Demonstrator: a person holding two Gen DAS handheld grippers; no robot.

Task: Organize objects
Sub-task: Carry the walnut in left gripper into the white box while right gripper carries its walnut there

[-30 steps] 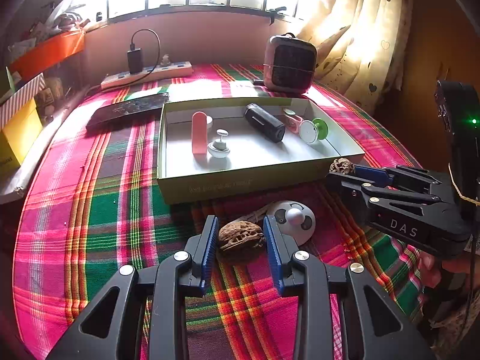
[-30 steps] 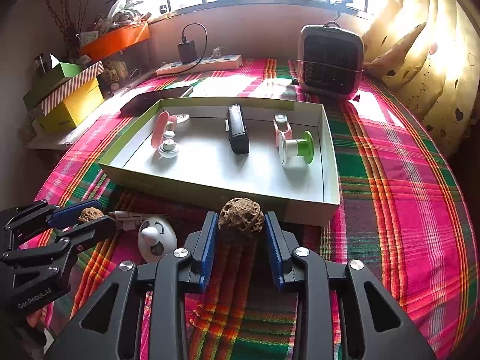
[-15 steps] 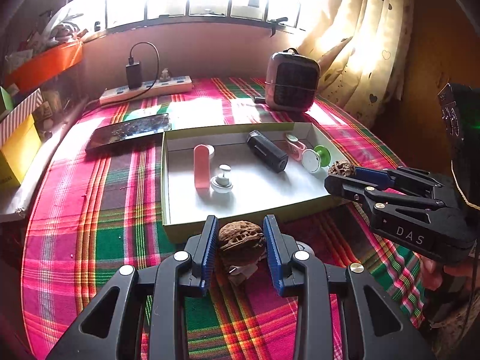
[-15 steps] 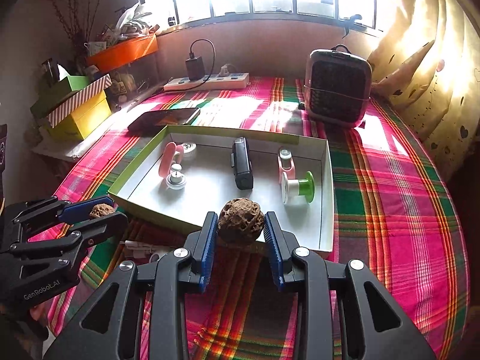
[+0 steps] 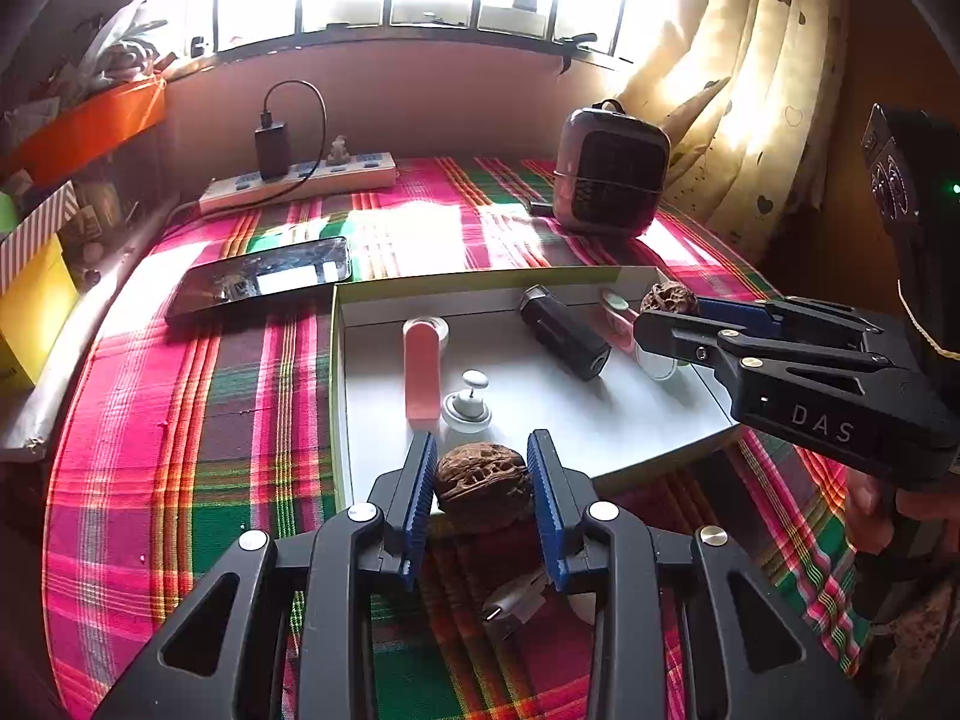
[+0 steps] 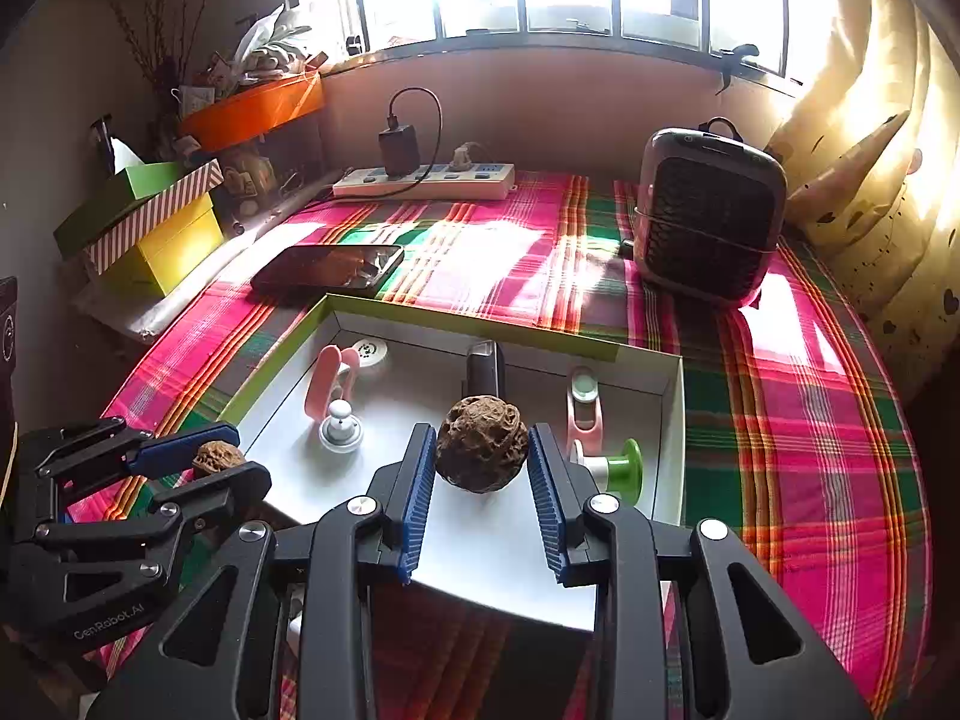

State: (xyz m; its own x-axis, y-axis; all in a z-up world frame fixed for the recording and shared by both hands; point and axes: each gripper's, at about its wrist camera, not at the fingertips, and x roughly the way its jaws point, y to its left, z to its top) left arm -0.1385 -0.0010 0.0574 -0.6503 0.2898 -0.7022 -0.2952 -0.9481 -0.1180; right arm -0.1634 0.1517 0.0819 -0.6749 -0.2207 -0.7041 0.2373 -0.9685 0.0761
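Left wrist: left tool [image 5: 483,483] grips walnut [image 5: 483,480] over box [image 5: 600,420].

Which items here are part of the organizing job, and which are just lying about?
In the job:
- wrinkled brown walnut in left gripper
- rounder brown walnut in right gripper
- shallow green-rimmed white box

Lying about:
- black phone
- white power strip
- grey-brown fan heater
- yellow box
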